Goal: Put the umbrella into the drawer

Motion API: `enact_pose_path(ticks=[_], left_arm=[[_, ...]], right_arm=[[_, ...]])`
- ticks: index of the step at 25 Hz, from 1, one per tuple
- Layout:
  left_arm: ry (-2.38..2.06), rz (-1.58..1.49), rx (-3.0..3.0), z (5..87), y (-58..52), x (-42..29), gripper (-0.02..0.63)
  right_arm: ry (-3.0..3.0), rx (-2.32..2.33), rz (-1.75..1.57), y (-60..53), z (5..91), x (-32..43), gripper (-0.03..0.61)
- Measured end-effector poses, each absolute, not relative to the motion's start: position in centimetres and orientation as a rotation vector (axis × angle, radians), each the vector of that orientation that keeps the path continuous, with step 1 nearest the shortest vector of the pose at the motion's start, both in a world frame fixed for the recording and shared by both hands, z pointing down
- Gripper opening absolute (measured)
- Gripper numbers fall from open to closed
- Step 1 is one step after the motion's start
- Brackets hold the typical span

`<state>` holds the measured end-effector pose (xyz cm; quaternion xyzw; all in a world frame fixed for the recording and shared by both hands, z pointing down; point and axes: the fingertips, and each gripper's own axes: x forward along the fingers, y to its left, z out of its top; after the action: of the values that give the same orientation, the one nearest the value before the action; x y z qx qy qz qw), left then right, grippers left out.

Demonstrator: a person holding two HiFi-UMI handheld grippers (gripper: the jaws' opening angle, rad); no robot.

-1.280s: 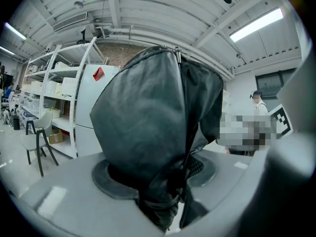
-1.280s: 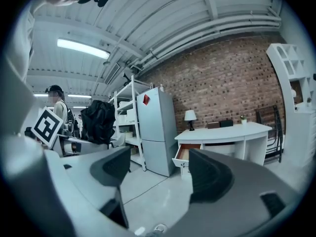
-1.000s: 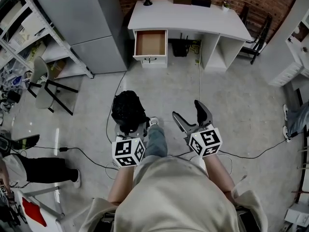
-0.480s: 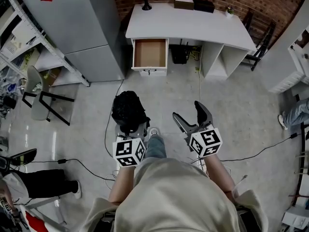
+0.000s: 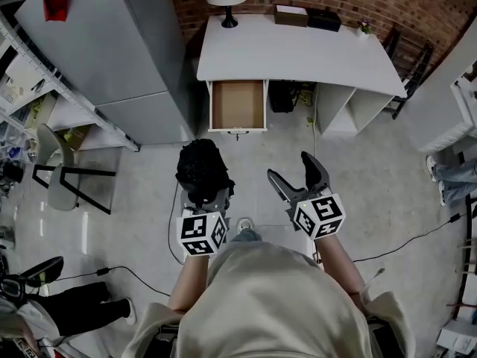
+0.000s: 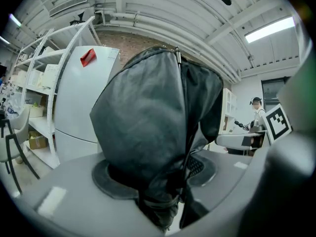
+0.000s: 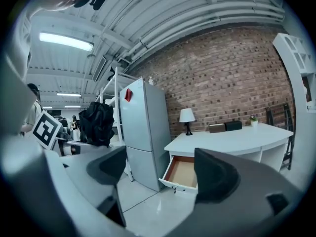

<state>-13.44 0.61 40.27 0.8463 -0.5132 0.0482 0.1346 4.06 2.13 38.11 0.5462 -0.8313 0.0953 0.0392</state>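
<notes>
umbrella point(image 5: 201, 171), folded, juts toward the open drawer point(image 5: 238, 105), clamped in left jaws; right jaws apart, empty.

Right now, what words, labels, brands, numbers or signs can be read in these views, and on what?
No text can be read in any view.
Left white marker cube, right white marker cube: black square patterns, no letters.
Small red tag on the tall grey refrigerator: too small to read.
Black folded umbrella: no print shows.
</notes>
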Motion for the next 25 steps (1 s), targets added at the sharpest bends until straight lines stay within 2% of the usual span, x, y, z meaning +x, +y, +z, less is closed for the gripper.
enact_pose_path(ticks=[15, 25], left_arm=[[-1.435, 0.172, 2.466, 42.2, -13.6, -13.9, 0.248], [-1.423, 0.249, 2.460, 45.4, -20.6, -9.8, 0.247]], right_arm=[[-2.506, 1.702, 0.365, -9.9, 40.1, 3.5, 0.403], [-2.506, 1.638, 0.457, -16.1, 43.2, 6.3, 0.403]])
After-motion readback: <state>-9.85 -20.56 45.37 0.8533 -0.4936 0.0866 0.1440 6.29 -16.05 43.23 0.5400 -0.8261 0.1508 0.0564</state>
